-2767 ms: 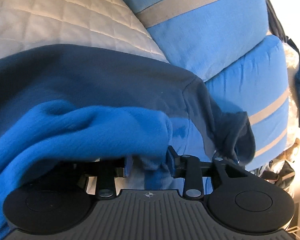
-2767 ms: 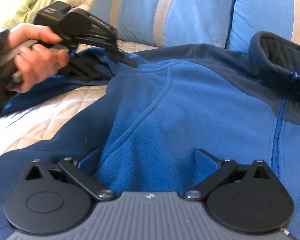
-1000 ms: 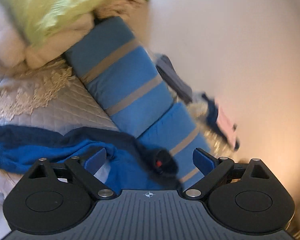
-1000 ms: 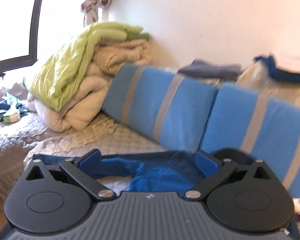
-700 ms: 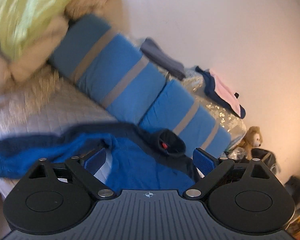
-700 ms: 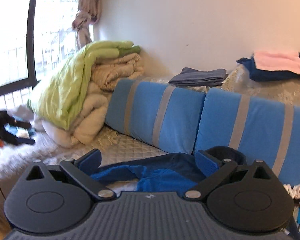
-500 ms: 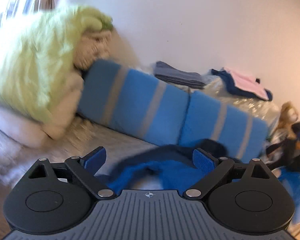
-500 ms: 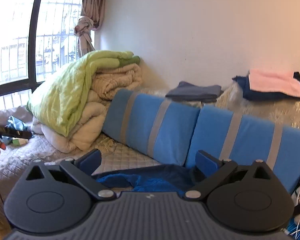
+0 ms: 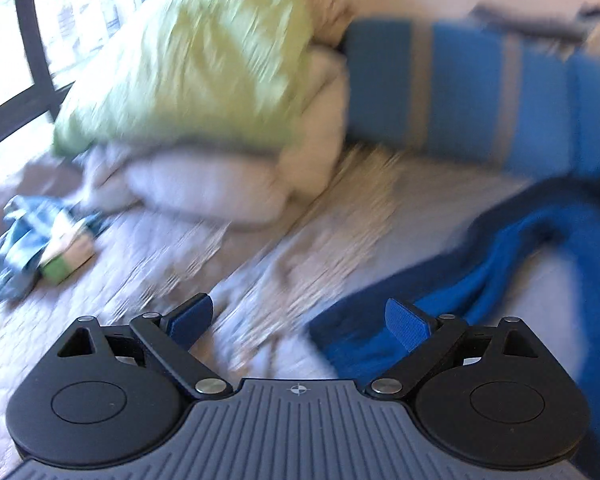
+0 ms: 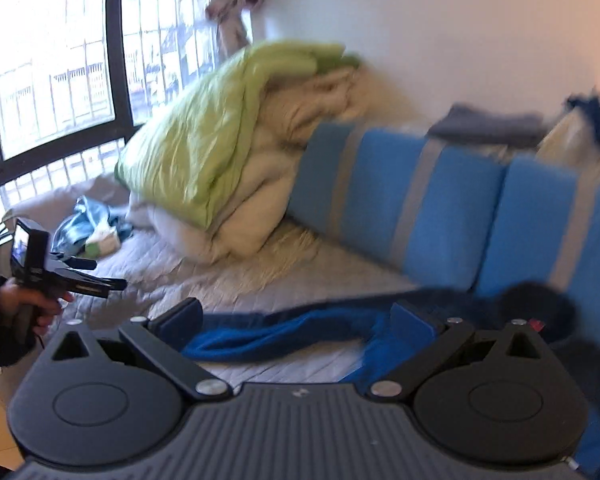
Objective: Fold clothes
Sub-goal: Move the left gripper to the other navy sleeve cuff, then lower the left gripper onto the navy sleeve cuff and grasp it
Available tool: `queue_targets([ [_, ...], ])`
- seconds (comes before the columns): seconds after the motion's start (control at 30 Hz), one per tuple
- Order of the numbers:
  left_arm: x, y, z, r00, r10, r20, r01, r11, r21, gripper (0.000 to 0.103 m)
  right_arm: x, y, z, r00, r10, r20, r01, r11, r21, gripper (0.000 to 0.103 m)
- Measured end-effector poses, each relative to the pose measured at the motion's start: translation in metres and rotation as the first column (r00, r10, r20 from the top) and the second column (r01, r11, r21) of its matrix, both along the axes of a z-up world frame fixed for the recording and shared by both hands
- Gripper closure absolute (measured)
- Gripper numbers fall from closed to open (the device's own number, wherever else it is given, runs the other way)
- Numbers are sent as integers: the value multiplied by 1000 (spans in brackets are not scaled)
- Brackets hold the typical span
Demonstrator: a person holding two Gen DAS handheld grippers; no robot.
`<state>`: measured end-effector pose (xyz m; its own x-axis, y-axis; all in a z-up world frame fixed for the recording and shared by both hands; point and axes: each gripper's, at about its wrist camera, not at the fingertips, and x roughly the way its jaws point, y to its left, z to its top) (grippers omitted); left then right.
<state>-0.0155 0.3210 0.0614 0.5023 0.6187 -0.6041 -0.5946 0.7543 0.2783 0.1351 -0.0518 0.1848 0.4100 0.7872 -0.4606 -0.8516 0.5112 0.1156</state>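
A blue fleece jacket (image 10: 284, 338) with navy trim lies spread on the quilted bed (image 10: 236, 284), its dark collar (image 10: 540, 308) to the right. In the left wrist view one long sleeve (image 9: 480, 268) runs toward the lower middle. My left gripper (image 9: 298, 320) hovers open above the bed, its right pad over the sleeve's cuff end, nothing between the fingers. My right gripper (image 10: 296, 320) is open and empty, raised above the jacket. The left gripper (image 10: 100, 276) also shows far left in the right wrist view, held in a hand. Both views are motion-blurred.
Two blue striped cushions (image 10: 440, 204) lean on the wall behind the jacket. A pile of green and cream duvets (image 10: 228, 160) sits left of them. A crumpled blue-green garment (image 9: 40, 248) lies at the bed's far left. A barred window (image 10: 52, 48) is on the left.
Both grippers let go of the jacket and pulled up and back from it. The left one has since swung left and dipped toward the sleeve's end; the right view panned left.
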Motion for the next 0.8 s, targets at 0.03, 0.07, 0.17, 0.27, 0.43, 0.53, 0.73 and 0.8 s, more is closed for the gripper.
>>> queue_targets([
  [0.03, 0, 4, -9, 1000, 16, -24, -16, 1000, 14, 8, 1, 10, -9, 1000, 9, 0, -9, 1000, -15, 0],
  [0.07, 0, 8, -17, 999, 25, -39, -25, 1000, 14, 8, 2, 20, -17, 1000, 18, 1, -18, 999, -28, 0],
  [0.17, 2, 21, -36, 997, 51, -61, -51, 999, -11, 8, 6, 43, -38, 999, 35, -38, -37, 998, -48, 0],
  [0.27, 2, 30, -50, 995, 66, -72, -68, 998, -20, 8, 11, 56, -55, 993, 46, -105, -51, 998, -43, 0],
  [0.43, -1, 49, -73, 998, 58, -22, -60, 992, -110, 8, 14, 70, -82, 988, 50, -148, -62, 995, -81, 0],
  [0.53, -9, 72, -89, 995, 71, 69, -50, 961, -271, 8, 16, 75, -96, 983, 43, -176, -61, 993, -97, 0],
  [0.73, -30, 129, -148, 919, 209, 335, 122, 656, -745, 11, 17, 82, -120, 968, 42, -249, -70, 992, -105, 0],
  [0.8, -33, 140, -167, 888, 270, 373, 169, 563, -809, 12, 17, 86, -126, 964, 48, -261, -79, 991, -110, 0],
])
